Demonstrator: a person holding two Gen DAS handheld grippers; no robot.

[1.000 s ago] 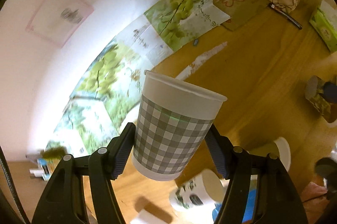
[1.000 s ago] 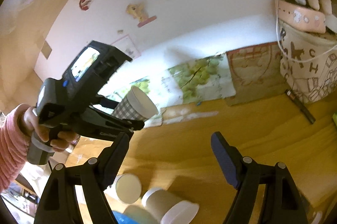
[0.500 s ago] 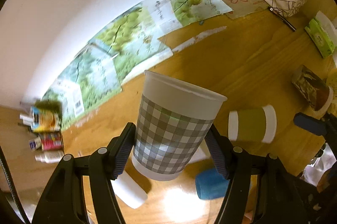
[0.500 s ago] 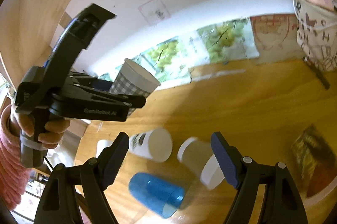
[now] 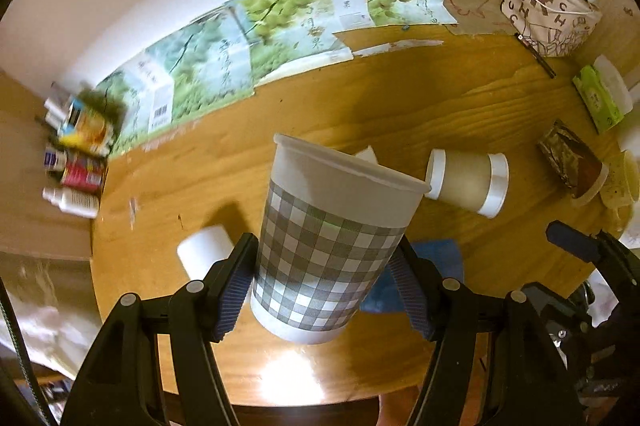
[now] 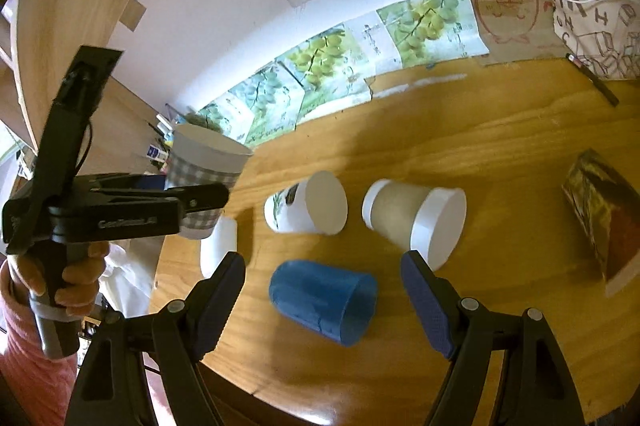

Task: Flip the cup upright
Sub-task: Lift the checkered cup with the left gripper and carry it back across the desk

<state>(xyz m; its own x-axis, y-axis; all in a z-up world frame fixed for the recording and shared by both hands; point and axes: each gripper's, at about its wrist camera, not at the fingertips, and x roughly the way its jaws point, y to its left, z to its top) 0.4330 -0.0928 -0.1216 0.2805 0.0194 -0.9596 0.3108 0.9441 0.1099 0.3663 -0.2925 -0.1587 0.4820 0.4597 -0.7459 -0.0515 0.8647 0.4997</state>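
My left gripper (image 5: 324, 278) is shut on a grey-checked paper cup (image 5: 328, 246), mouth up, tilted a little, held above the wooden table (image 5: 440, 98). In the right wrist view the cup (image 6: 204, 166) hangs at the left over the table's edge, held by the left gripper (image 6: 196, 202). My right gripper (image 6: 324, 290) is open and empty, above a blue cup (image 6: 324, 300) lying on its side. A brown-sleeved cup (image 6: 416, 222) and a white printed cup (image 6: 308, 206) also lie on their sides. A white cup (image 6: 218, 246) lies at the left.
Grape posters (image 5: 280, 26) lean along the back wall. A patterned bag (image 5: 548, 14), a green tissue pack (image 5: 600, 98) and a foil packet (image 5: 568, 158) stand at the right. Bottles and boxes (image 5: 76, 154) crowd the far left.
My left gripper has tipped downward with the checked cup, so more of the table shows beneath it. My right gripper has lowered toward the blue cup.
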